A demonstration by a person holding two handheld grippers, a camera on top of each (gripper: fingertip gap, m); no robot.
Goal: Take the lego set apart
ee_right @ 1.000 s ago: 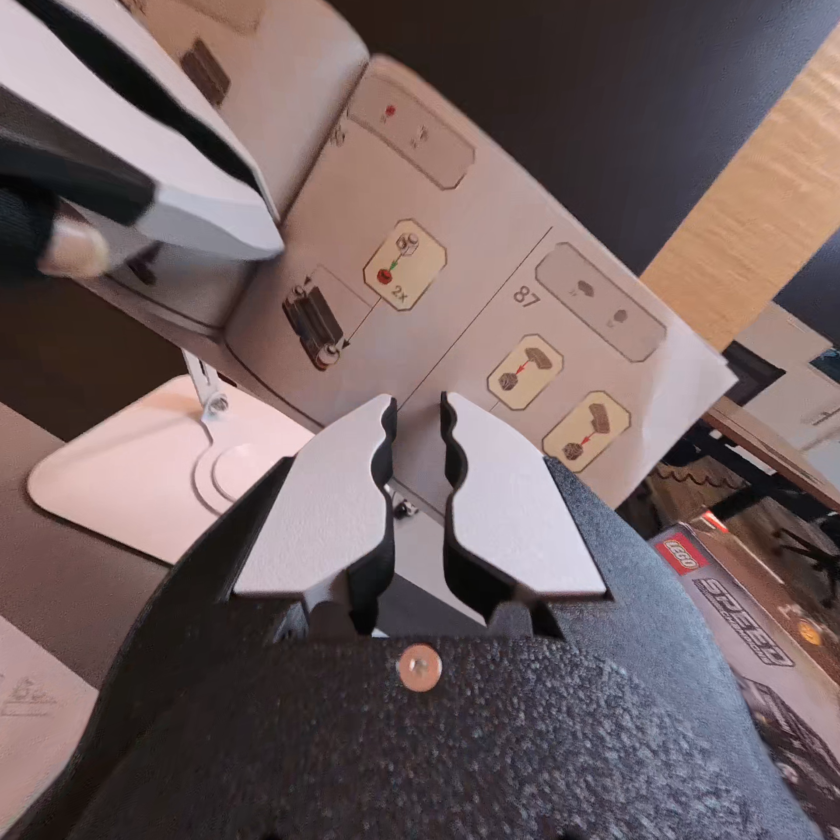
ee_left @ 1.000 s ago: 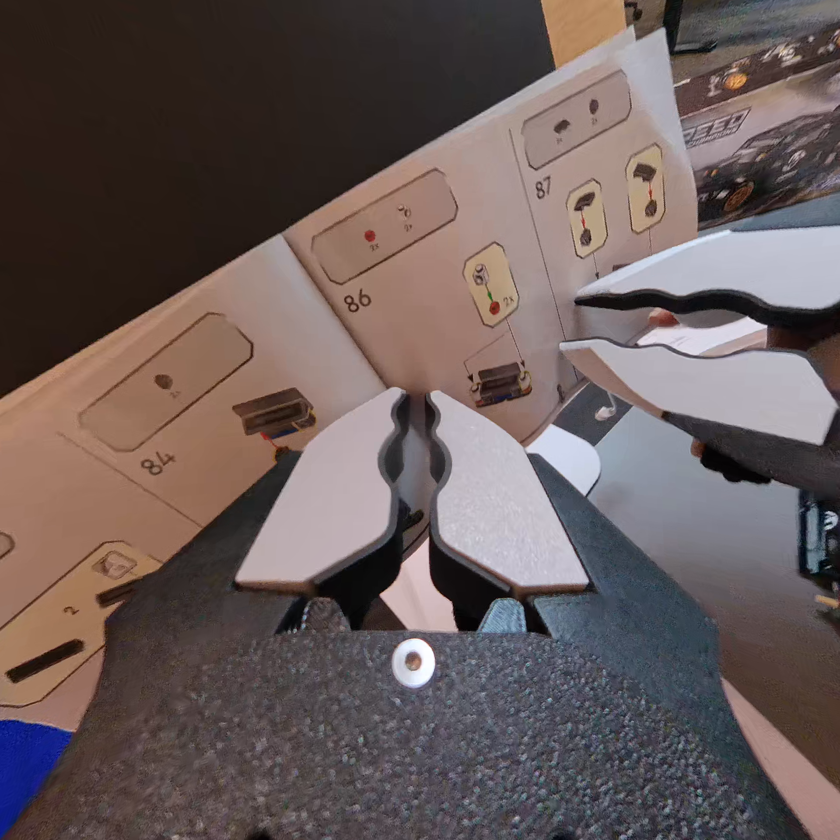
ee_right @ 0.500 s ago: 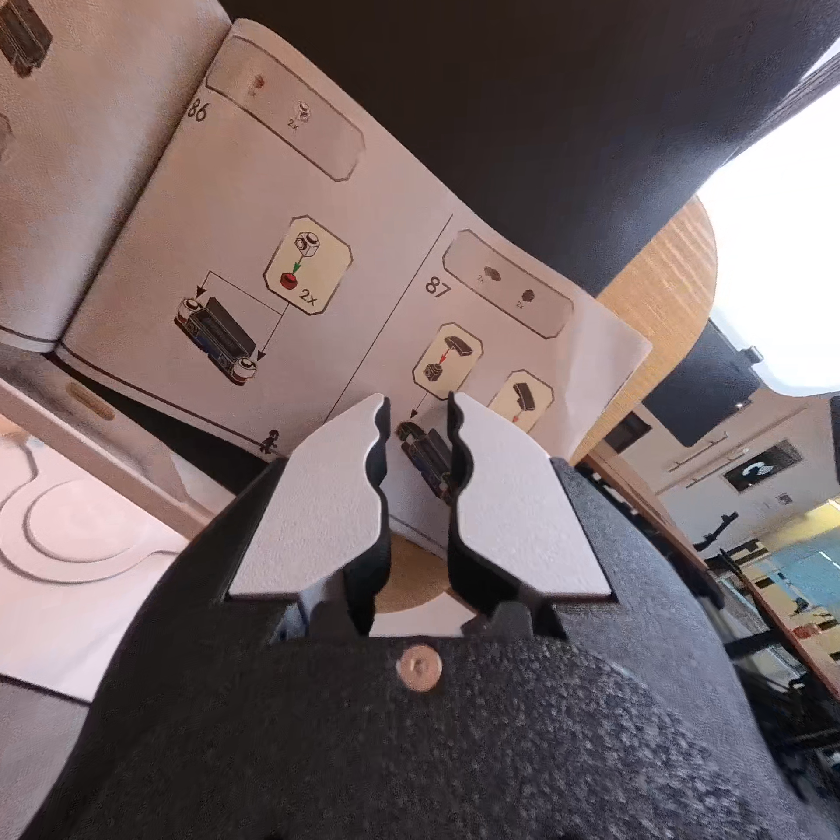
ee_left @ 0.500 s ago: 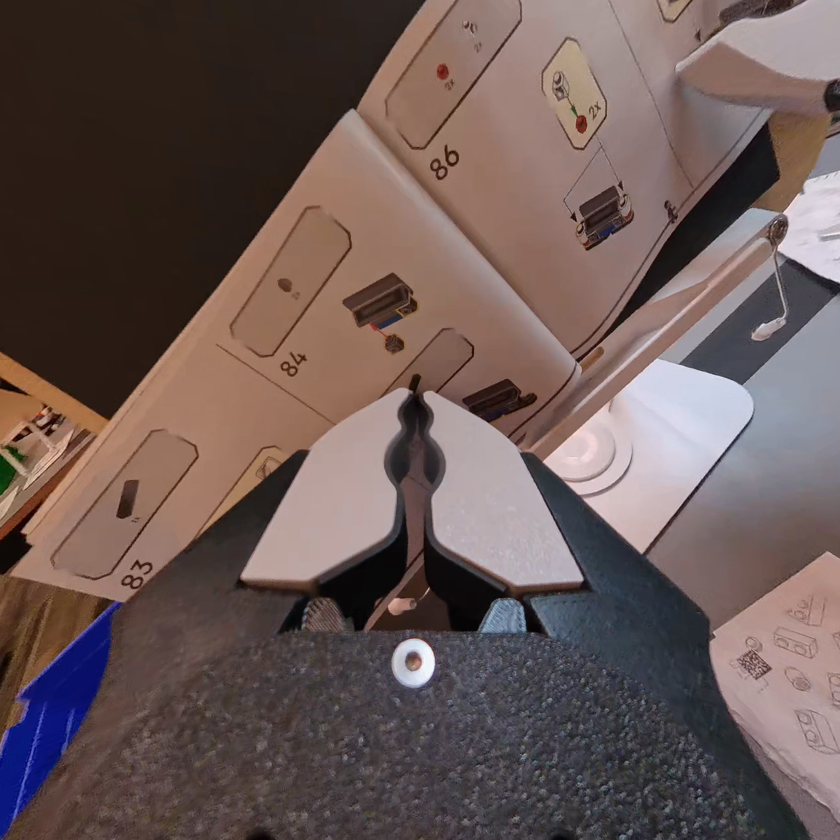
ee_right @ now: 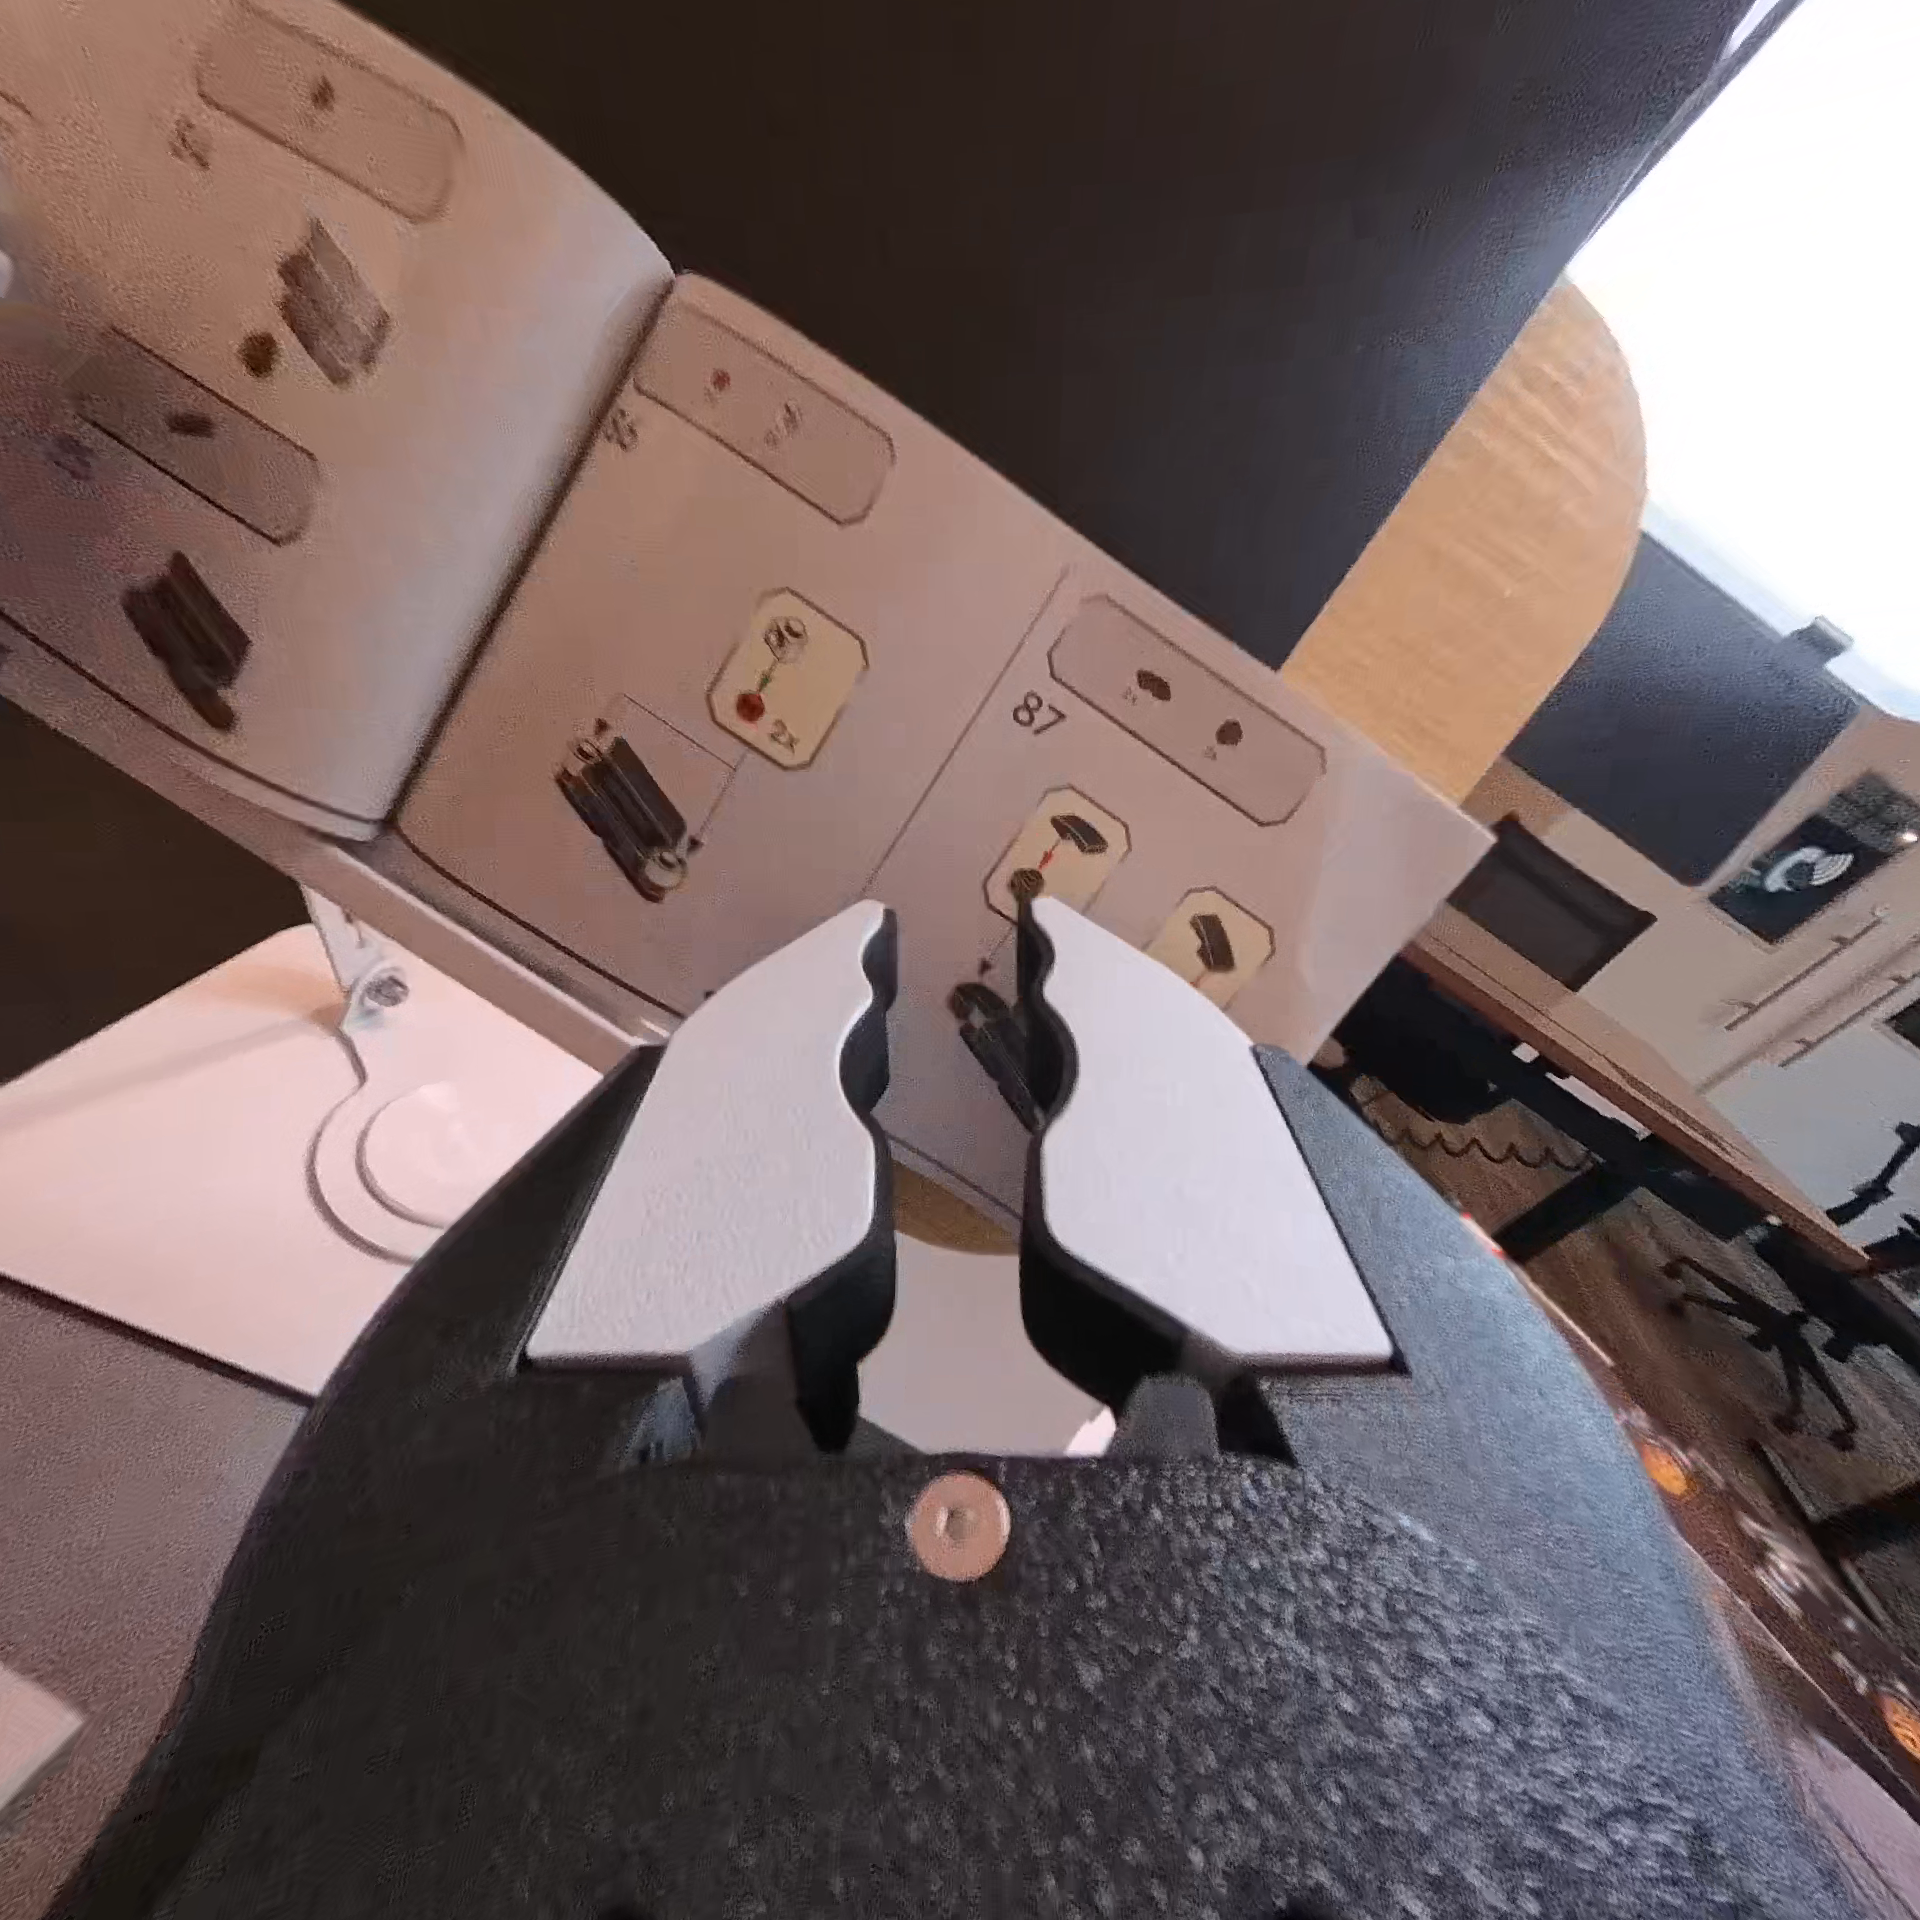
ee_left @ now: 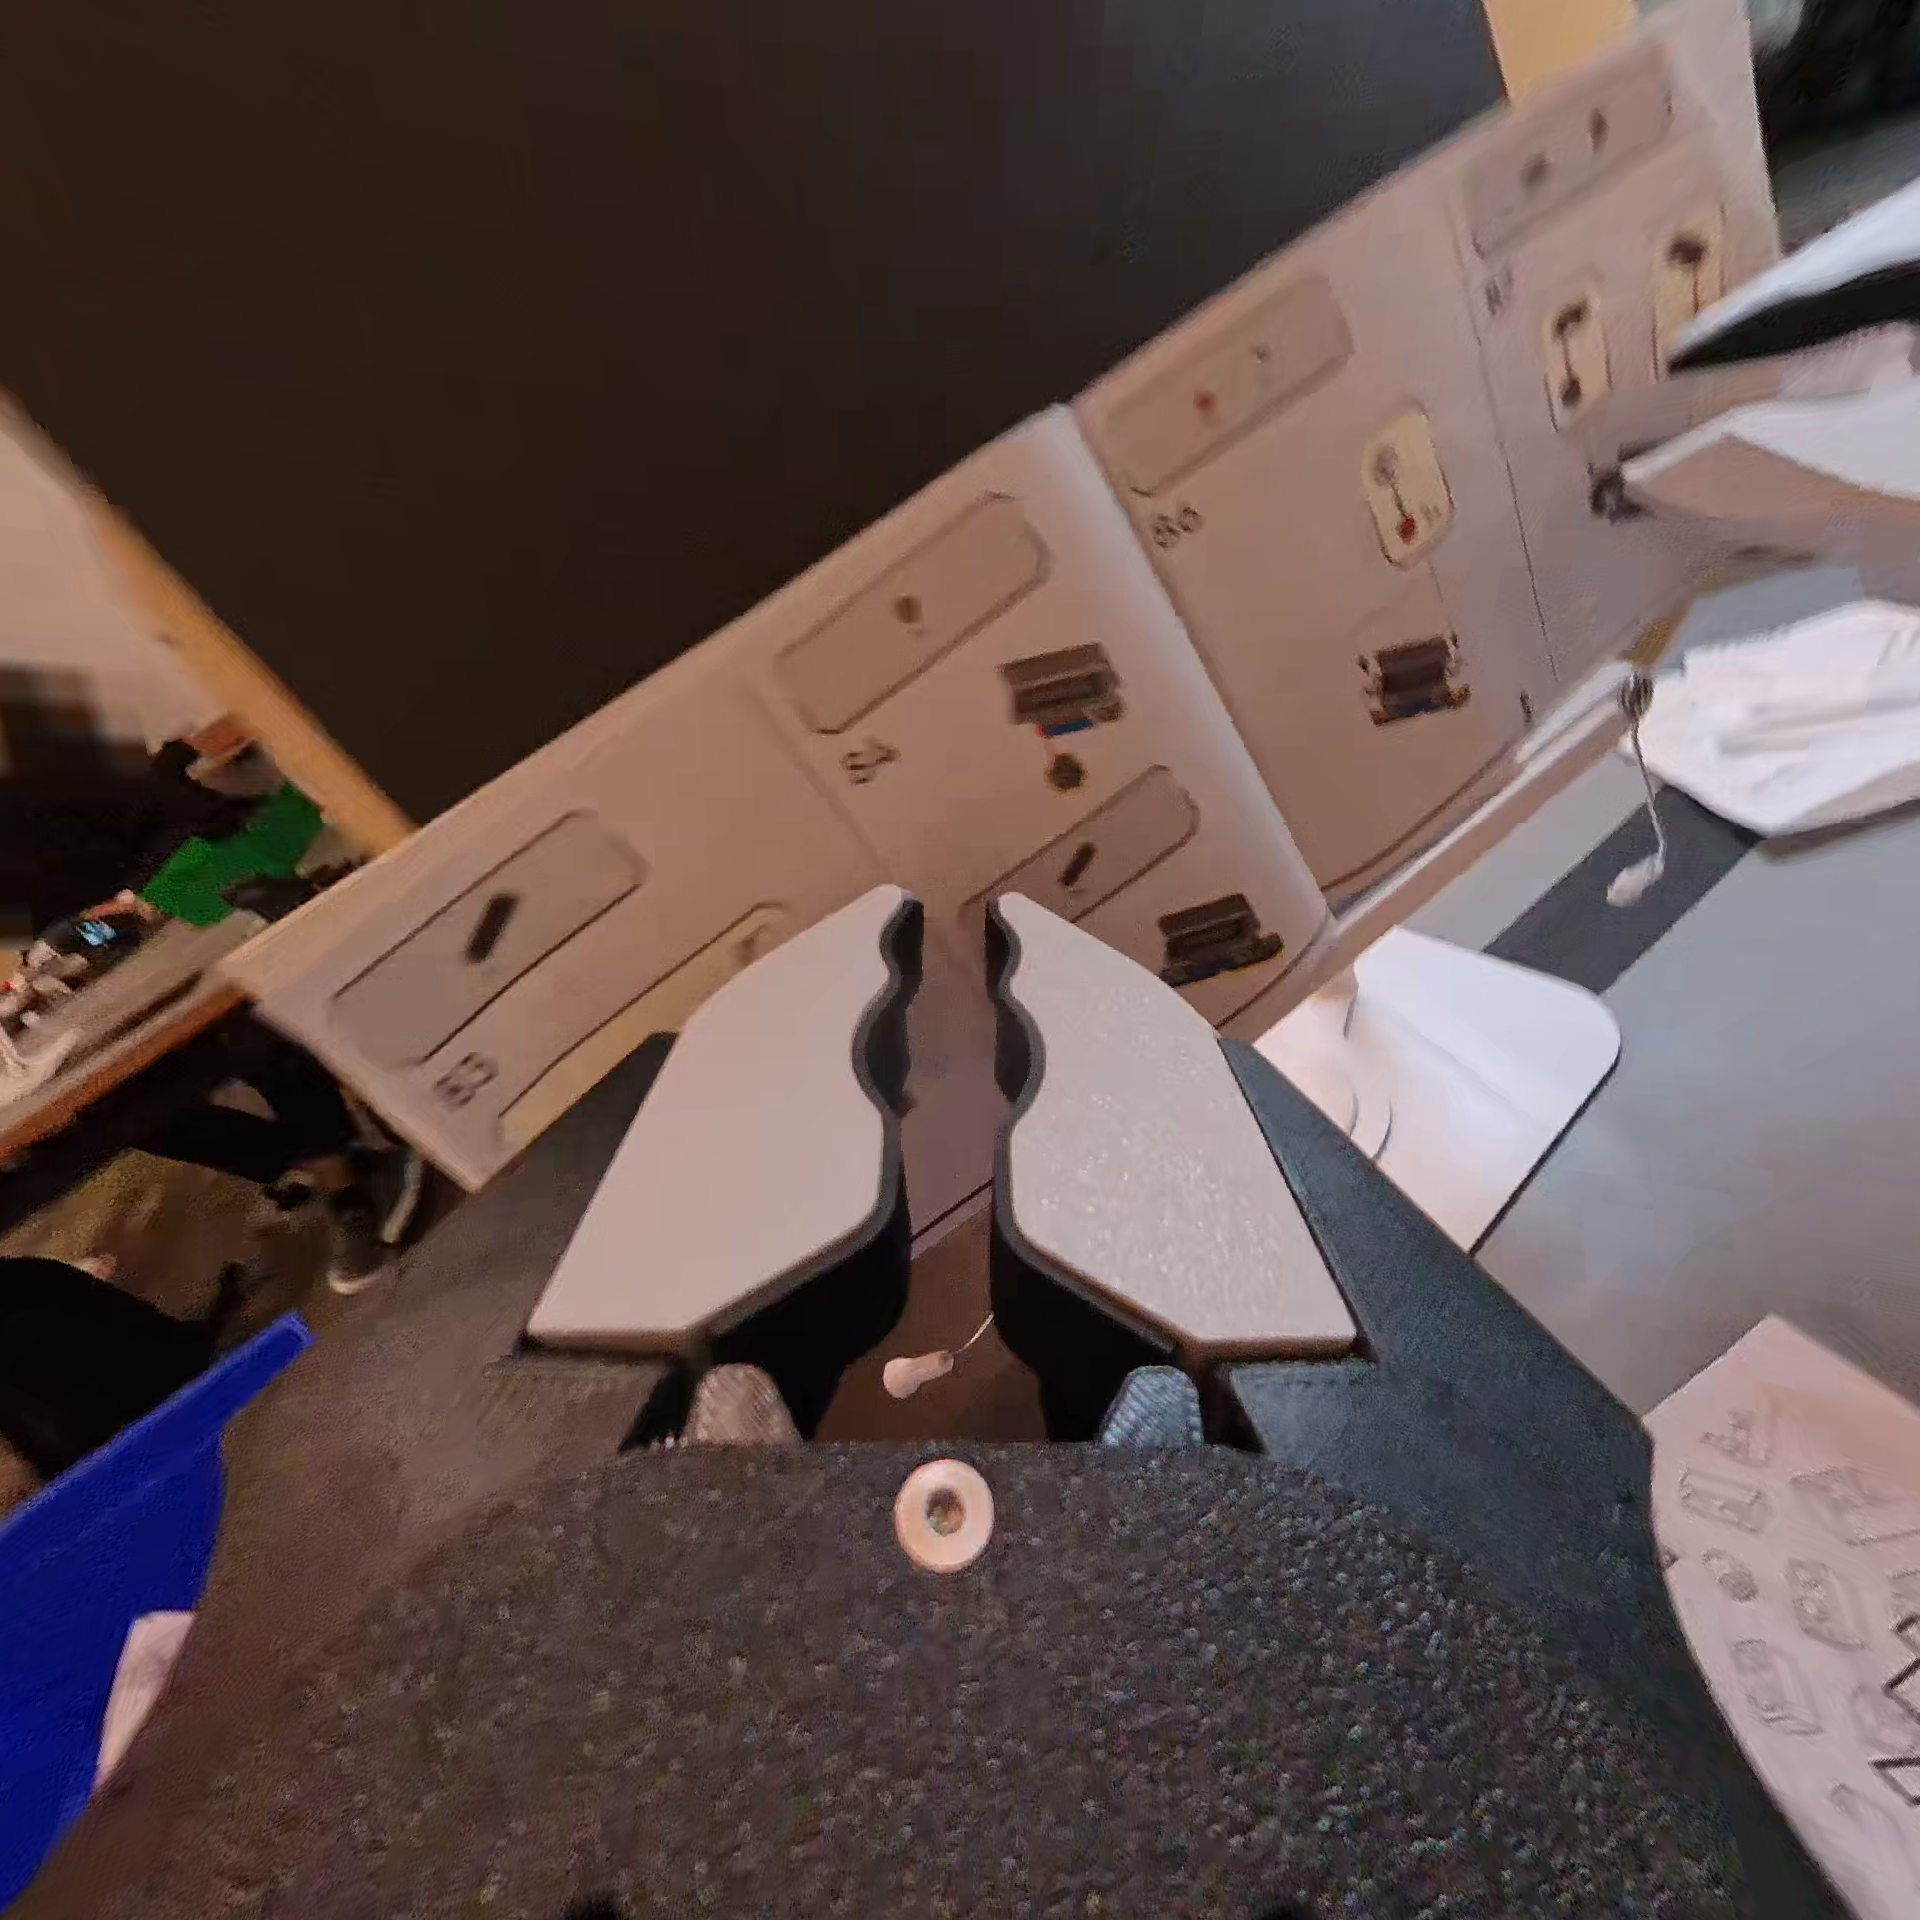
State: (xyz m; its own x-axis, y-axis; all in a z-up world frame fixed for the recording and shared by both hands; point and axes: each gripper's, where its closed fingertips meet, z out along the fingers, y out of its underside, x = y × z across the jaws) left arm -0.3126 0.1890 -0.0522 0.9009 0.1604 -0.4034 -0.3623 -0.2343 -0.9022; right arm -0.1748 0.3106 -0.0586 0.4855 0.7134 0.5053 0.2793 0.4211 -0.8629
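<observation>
Both the left tongs [ee_left: 951, 914] and right tongs [ee_right: 956, 914] are slightly spread and empty, facing the open instruction booklet [ee_right: 727, 623] propped on its white stand [ee_left: 1455, 1049]. No lego model shows in either view. Judging by this, the step is checking the pages; next, the tongs must find the model.

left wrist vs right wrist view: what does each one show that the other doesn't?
Left wrist only: a blue bin, a printed parts sheet on the grey table, and the right gripper, blurred.

Right wrist only: a bright window and a long wooden desk farther back.

Both: the open instruction booklet on its white stand. Left gripper open, empty.
</observation>
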